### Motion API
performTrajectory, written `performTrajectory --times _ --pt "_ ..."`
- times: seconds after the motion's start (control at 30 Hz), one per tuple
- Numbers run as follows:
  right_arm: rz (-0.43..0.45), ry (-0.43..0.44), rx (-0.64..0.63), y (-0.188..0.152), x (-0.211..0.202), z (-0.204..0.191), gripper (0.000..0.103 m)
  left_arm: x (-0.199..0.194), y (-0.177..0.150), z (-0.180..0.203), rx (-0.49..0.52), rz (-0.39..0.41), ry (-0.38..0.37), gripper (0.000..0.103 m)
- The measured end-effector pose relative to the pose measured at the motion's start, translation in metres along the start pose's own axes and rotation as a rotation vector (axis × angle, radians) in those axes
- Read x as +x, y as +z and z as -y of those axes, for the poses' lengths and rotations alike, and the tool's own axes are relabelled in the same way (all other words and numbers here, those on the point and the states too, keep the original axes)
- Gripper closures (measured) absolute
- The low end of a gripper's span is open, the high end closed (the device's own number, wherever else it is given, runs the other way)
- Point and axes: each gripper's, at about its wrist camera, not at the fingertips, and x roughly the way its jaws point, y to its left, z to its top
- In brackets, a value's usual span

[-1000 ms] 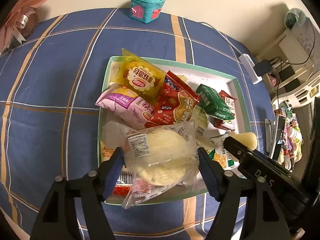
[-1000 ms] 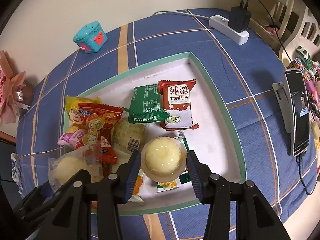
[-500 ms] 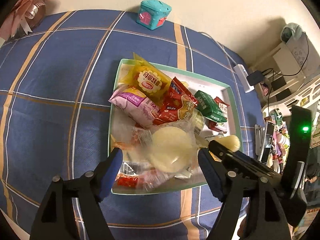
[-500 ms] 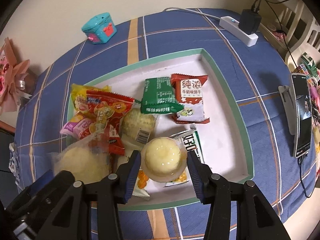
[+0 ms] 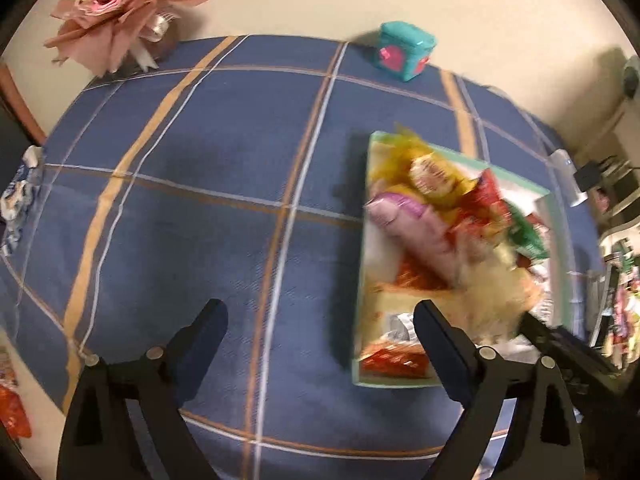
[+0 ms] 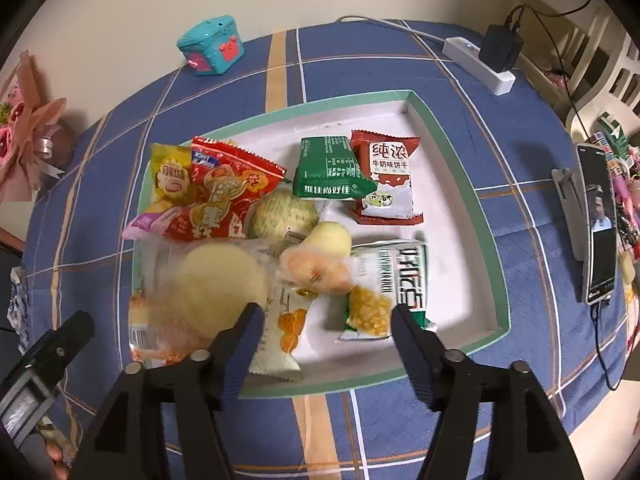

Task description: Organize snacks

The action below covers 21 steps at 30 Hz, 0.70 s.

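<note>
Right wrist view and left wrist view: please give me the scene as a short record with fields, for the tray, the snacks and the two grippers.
tray: green-rimmed tray on blue plaid cloth
snacks in tray: green packet, red milk-biscuit packet, red packet, round cake in clear wrap
right gripper: open, empty, over tray's near edge
left gripper: open, empty, over cloth beside tray
blur: round cake

Domestic room, likely a bedroom or living space. Evidence: blue plaid tablecloth (image 5: pixel 200 220), pink paper-wrapped flower bouquet (image 5: pixel 120 4) against a cream wall, teal toy box (image 6: pixel 212 46), power strip (image 6: pixel 478 60) with charger, propped phone (image 6: pixel 598 224), tray (image 6: pixel 452 148) of packaged snacks.
</note>
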Motion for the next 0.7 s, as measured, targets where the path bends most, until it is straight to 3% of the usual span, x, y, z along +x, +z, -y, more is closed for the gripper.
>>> performTrajectory --times 0.2,0.27,0.7 --pt "0.031 0.019 0.0 -0.013 -0.011 -0.001 0.012 0.002 -0.01 -0.005 0.017 -0.013 0.037 0.004" --pt "0.043 0.014 -0.01 -0.018 -0.016 -0.003 0.0 0.003 -0.012 -0.006 0.025 -0.02 0.045 0.004" --pt "0.065 0.006 -0.071 -0.048 -0.029 -0.02 0.0 0.001 -0.03 -0.015 0.053 -0.043 0.072 0.004"
